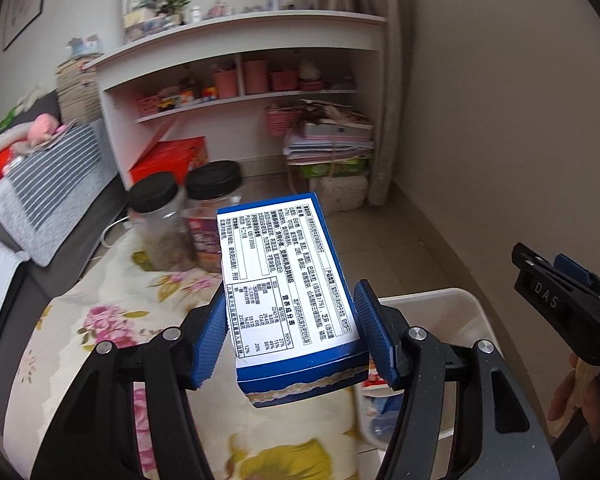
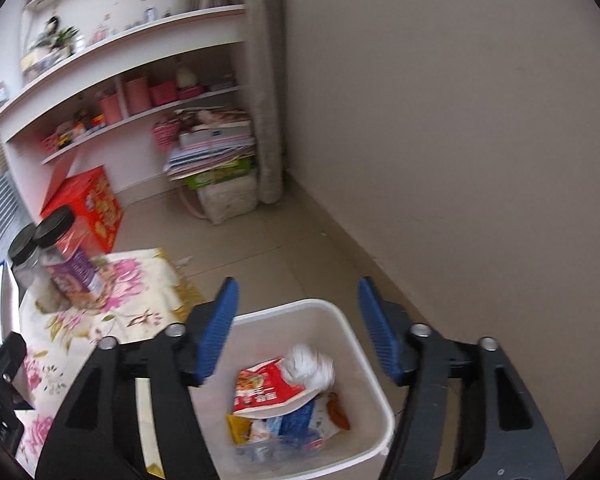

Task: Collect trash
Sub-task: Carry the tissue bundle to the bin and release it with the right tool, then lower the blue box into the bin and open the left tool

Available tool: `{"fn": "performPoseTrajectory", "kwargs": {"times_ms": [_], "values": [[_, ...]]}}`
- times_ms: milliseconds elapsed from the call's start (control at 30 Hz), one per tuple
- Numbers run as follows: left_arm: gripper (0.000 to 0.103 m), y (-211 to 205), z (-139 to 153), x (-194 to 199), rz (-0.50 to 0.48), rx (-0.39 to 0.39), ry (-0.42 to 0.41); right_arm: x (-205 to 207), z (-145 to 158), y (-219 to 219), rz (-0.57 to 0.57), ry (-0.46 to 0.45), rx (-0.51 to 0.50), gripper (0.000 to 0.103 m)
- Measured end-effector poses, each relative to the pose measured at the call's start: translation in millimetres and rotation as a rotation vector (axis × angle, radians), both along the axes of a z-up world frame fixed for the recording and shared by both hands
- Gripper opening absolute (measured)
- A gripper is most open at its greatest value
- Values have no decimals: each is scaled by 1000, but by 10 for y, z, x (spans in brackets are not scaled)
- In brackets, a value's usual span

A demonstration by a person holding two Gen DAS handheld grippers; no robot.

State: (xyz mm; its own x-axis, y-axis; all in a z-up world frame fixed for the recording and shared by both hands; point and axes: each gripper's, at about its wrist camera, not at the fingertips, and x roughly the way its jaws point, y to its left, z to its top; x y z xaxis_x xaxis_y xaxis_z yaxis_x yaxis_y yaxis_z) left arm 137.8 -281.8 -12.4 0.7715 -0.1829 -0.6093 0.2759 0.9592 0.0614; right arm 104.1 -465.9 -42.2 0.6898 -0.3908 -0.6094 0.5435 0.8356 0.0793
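My left gripper point(image 1: 292, 332) is shut on a blue box point(image 1: 288, 276) with a white printed label, held above the floral tablecloth point(image 1: 108, 320). The white trash bin point(image 1: 460, 312) stands to its right on the floor. In the right wrist view my right gripper point(image 2: 296, 328) is open and empty, above the bin point(image 2: 340, 320). The bin holds a red wrapper point(image 2: 264, 388), a crumpled white tissue point(image 2: 308, 364) and other packets. The right gripper also shows at the right edge of the left wrist view point(image 1: 556, 296).
Two black-lidded jars point(image 1: 180, 220) stand on the tablecloth at the table's far end. A red carton point(image 2: 88, 204), a white shelf unit point(image 1: 240, 80) and a stack of books and boxes point(image 1: 332, 148) stand behind. A wall point(image 2: 460, 120) runs along the right.
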Motion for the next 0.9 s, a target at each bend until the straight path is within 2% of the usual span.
{"fn": "performPoseTrajectory", "kwargs": {"times_ms": [200, 500, 700, 733, 833, 900], "values": [[61, -453, -52, -2, -72, 10, 20, -238, 36, -353, -97, -23, 24, 77], [61, -1014, -158, -45, -155, 40, 37, -658, 54, -879, -240, -53, 65, 86], [62, -1326, -306, -5, -187, 58, 91, -881, 15, -1117, -306, -49, 73, 92], [63, -1392, -341, 12, -193, 64, 106, -920, 5, -1161, -317, -46, 77, 93], [77, -1502, -410, 26, -199, 72, 132, -1009, -11, -1244, -340, -44, 76, 94], [80, -1591, -457, 30, -212, 90, 146, -1037, -13, -1266, -352, -42, 64, 96]]}}
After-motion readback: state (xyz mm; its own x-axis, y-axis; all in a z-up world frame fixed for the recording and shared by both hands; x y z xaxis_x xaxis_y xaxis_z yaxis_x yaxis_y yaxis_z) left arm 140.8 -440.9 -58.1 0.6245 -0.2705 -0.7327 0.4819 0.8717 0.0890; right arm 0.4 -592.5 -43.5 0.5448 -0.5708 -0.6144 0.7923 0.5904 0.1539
